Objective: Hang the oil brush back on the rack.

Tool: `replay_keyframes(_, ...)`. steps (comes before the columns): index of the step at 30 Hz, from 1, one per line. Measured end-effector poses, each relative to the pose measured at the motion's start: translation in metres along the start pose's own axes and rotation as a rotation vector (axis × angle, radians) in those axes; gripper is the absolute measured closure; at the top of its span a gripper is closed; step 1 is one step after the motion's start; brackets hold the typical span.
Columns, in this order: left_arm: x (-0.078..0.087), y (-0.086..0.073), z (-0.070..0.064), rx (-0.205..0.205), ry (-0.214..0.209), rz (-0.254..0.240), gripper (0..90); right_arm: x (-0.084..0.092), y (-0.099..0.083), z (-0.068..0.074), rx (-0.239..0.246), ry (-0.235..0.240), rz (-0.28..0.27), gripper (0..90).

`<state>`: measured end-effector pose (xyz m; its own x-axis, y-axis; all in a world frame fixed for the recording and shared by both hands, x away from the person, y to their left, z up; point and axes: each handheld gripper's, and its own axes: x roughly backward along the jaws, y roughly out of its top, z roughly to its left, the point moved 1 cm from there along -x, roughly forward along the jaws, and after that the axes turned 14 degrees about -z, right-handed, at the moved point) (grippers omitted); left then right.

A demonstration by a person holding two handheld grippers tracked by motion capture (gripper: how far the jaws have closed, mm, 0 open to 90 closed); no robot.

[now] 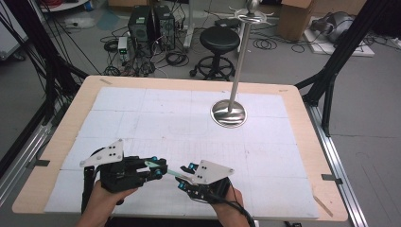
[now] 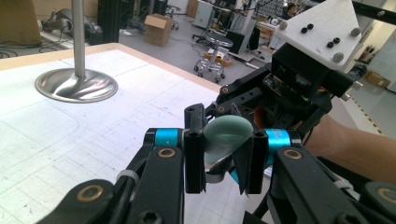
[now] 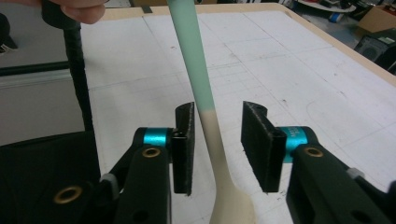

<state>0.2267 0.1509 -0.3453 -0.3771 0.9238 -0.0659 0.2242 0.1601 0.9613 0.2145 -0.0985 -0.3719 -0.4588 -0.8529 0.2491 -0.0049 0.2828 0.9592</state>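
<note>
We see a smooth green-and-cream spoon squeezed in the left gripper; the right gripper gapes around it. A shiny metal stand stands well apart.

Pale green-and-cream spoon held level above table, between grippers.

The spoon's bowl runs off the bottom edge between the right gripper's jaws, and its green handle leaves the top edge. Ahead of the left gripper, its jaws cover the handle's sides. Beyond them, the stand's pole is cropped overhead.
</note>
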Motion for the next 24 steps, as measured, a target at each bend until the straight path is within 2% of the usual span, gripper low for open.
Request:
replay_keyframes(6, 0.0002, 0.0009, 0.0001, 0.016, 0.004, -0.011, 75.3, 0.0005, 0.0015, 0.0024, 0.021, 0.001, -0.012, 77.5)
replay_keyframes(10, -0.0001, 0.0015, 0.001, 0.024, -0.001, -0.011, 75.3, 0.0002, 0.0019, 0.0045, 0.051, 0.019, -0.005, 80.4)
replay_keyframes(14, 0.0007, 0.002, 0.0013, 0.03, -0.02, -0.023, 75.0, -0.0023, 0.002, 0.0086, 0.072, 0.062, -0.004, 83.1)
replay_keyframes(18, 0.0025, 0.0026, 0.0023, 0.028, -0.053, -0.042, 74.1, -0.0017, 0.0025, 0.0079, 0.056, 0.097, -0.019, 83.7)
replay_keyframes(22, 0.0031, 0.0028, 0.0022, 0.015, -0.084, -0.079, 56.5, 0.0009, 0.0047, 0.0068, 0.036, 0.124, -0.052, 83.9)
replay_keyframes(24, 0.0051, 0.0035, 0.0022, 0.007, -0.102, -0.103, 51.9, 0.0023, 0.005, 0.0061, 0.022, 0.138, -0.063, 83.9)
